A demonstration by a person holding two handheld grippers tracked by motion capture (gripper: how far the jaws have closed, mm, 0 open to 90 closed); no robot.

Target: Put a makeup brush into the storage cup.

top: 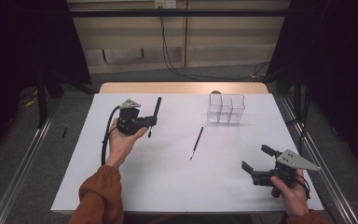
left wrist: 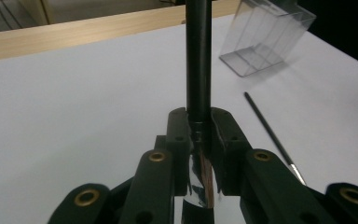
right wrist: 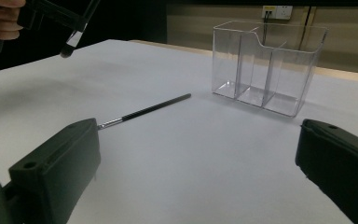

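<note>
My left gripper (top: 152,122) is raised over the left half of the white table (top: 168,182), shut on a thick black-handled brush (top: 157,108). In the left gripper view the jaws clamp that thick brush (left wrist: 198,60) just above its silver ferrule, handle pointing away. A thin black brush (top: 196,142) lies flat mid-table, to the right of my left gripper. At the back right stands a clear divided organizer (top: 226,108). My right gripper (top: 257,158) rests low near the front right, open and holding nothing. The right gripper view shows the thin brush (right wrist: 144,111) and organizer (right wrist: 265,65) beyond its jaws.
A wooden strip (top: 182,87) runs along the table's far edge. Cables trail over the floor behind it, and metal rails (top: 23,168) flank both sides. Bare white surface lies between the thin brush and the organizer.
</note>
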